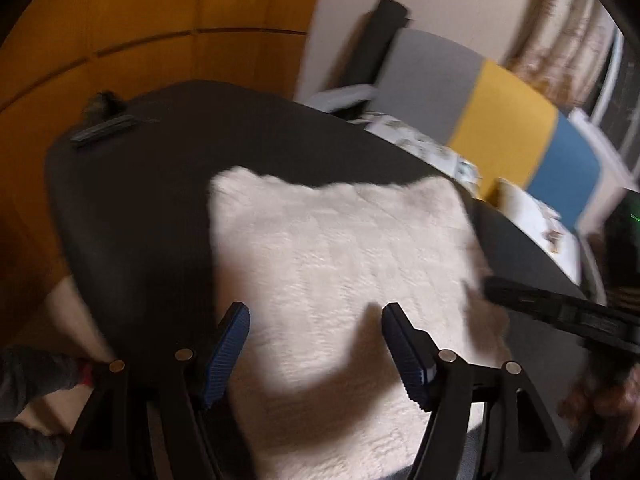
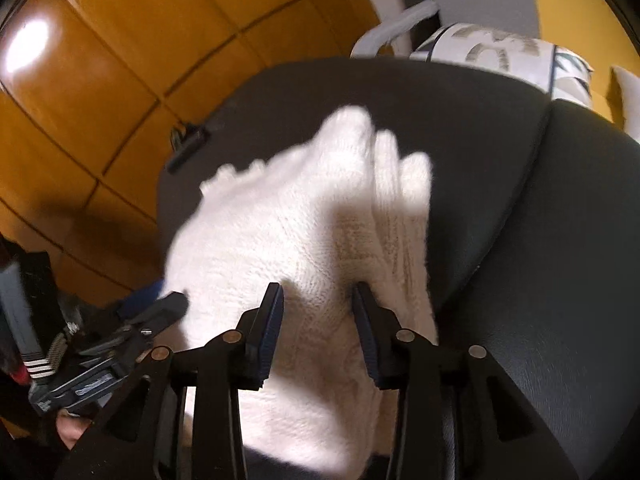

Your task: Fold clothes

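While orange wooden panels (image 1: 120, 40) back the room, a dark counter (image 1: 140, 200) carries a folded white knit sweater (image 1: 340, 260). Both hand-held grippers tilt downward over its near edge. The left hand-held gripper (image 1: 316, 344) stands wide open, holding nothing. The right hand-held gripper (image 2: 318, 320) is partly open, fabric between its pads unpinched. The sweater's long axis runs away from both cameras.

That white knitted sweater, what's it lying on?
The white sweater lies folded on a dark padded surface, which shows all around it. What lies beneath the sweater itself is covered.
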